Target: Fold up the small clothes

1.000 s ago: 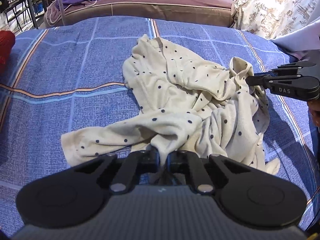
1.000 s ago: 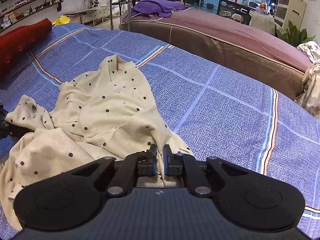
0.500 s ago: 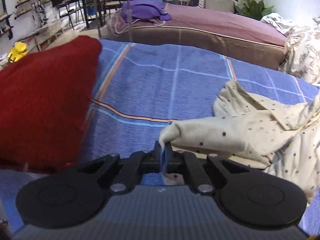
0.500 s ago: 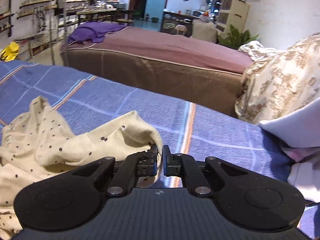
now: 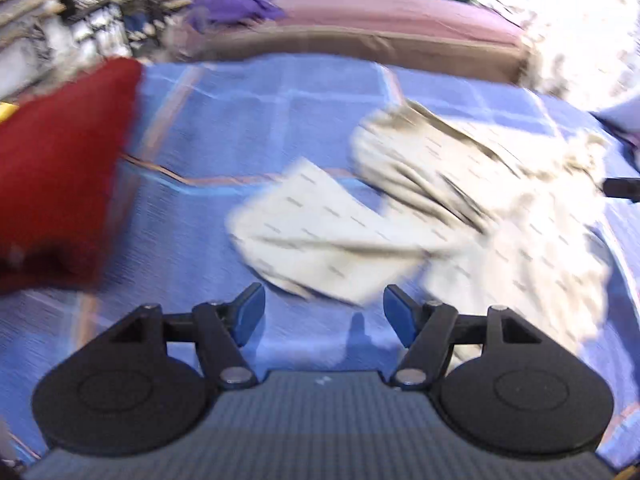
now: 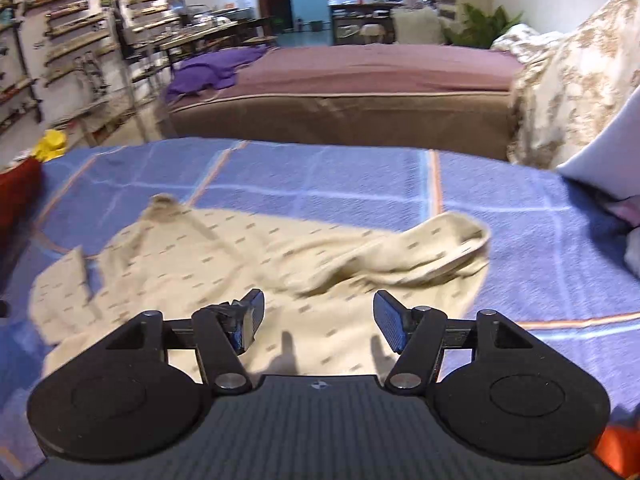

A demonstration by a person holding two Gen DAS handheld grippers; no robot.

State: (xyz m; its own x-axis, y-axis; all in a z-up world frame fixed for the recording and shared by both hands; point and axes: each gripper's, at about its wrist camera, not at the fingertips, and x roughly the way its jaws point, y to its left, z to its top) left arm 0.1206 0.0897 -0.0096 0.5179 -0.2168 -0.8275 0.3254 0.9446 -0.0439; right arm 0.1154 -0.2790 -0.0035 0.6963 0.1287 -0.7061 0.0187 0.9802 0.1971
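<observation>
You'd just let go: your left claw (image 5: 323,312) and right claw (image 6: 318,316) had both been opening & stood spread, nothing between them. The dotted cream shirt (image 6: 248,256) lay rumpled on the blue bed (image 6: 520,248), sleeves out to each side. Spreading step, I'd judge; next needs smoothing it flat w/ fresh grips before the 1st fold.

Red cushion (image 5: 60,172) on blue checked bedspread (image 6: 320,176); purple cloth (image 6: 216,68) on mauve bed (image 6: 372,68).
</observation>
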